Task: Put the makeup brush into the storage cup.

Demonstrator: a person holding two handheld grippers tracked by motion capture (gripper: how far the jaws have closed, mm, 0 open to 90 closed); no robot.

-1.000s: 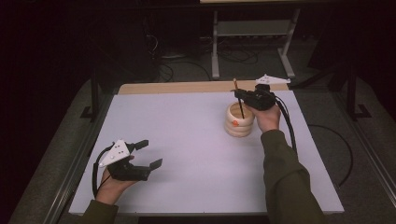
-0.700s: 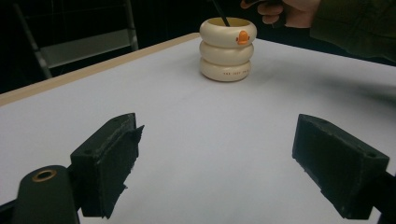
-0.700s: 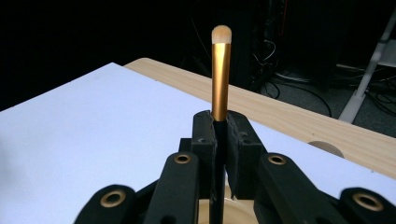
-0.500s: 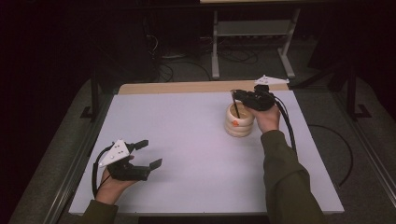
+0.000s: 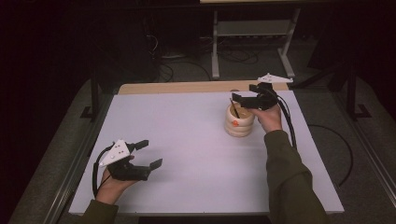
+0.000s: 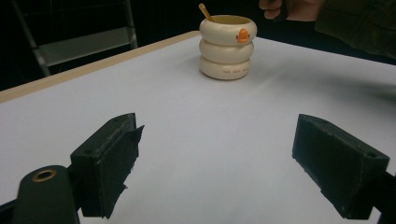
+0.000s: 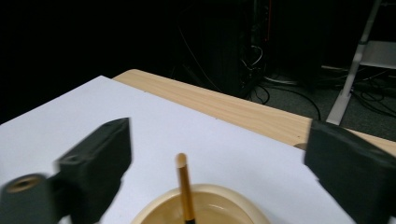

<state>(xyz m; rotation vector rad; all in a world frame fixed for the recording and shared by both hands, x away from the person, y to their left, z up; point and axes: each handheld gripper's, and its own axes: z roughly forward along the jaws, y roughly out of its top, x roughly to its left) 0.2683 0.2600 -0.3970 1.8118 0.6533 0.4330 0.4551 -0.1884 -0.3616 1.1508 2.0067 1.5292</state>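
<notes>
A cream cup [image 5: 239,120] shaped like stacked rings, with an orange mark on its side, stands at the back right of the white table top [image 5: 187,130]. A thin brown stick [image 5: 236,108] leans inside it, its tip above the rim. My right gripper [image 5: 243,92] hovers just over the cup; its jaws have just been opening and stand wide, with the stick [image 7: 184,186] free between them above the cup's rim [image 7: 201,205]. My left gripper [image 5: 152,153] rests open at the front left, facing the cup [image 6: 228,46] and the stick [image 6: 205,11], with nothing between its jaws.
A strip of bare wooden table edge [image 5: 177,87] runs along the back of the white top. Behind the table stands a metal rack [image 5: 252,28] with cables on the dark floor. A cable [image 5: 287,116] trails from the right gripper along the sleeve.
The right gripper's jaws went from shut on the stick to wide apart, and the stick dropped lower into the cup. Both hands stayed where they were.
</notes>
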